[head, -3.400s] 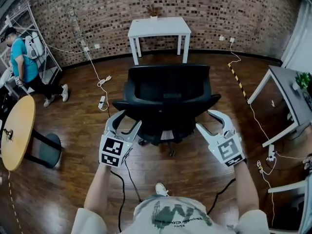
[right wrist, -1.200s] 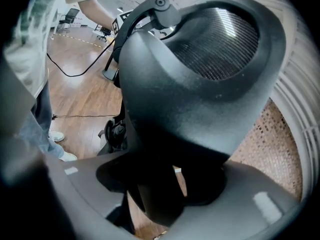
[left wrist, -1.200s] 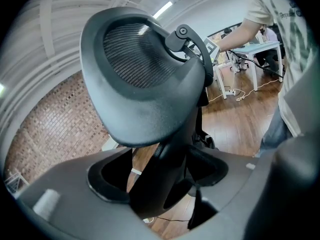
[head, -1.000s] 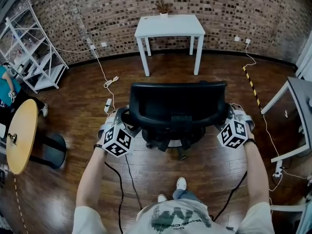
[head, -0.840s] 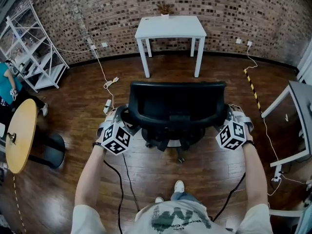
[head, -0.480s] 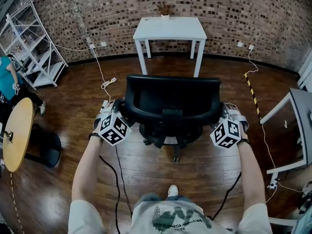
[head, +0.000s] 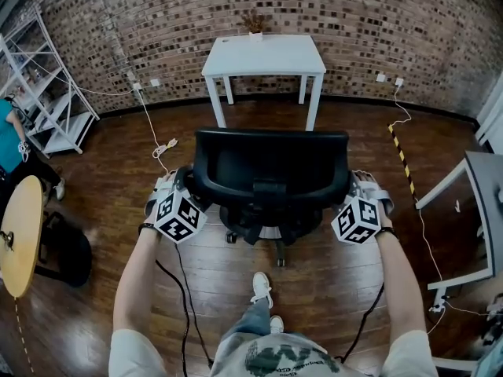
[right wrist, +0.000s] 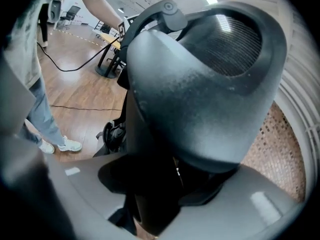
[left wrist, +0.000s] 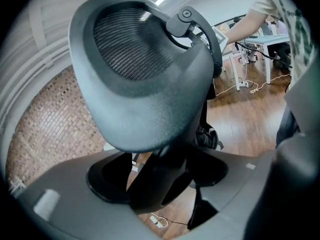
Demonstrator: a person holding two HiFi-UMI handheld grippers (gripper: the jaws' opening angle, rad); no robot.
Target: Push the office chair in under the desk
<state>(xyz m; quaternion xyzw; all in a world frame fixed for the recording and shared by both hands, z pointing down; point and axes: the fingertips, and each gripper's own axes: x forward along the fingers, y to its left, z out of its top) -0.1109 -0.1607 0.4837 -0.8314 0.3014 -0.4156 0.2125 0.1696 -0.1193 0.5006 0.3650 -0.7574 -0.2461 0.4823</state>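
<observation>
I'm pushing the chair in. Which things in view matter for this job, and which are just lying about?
Job:
chair
white desk

Lying about:
round table
shelf
grey desk
floor cables
plant

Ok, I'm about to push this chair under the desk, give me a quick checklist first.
1. Left gripper clamped on chair back's edge: ok.
2. Right gripper on the other edge, jaws just been closing: ok.
3. Chair lined up with desk: ok.
4. Floor between them bare: ok.
5. Cable left of the path: ok.
6. Chair fits between desk legs: cannot tell.
</observation>
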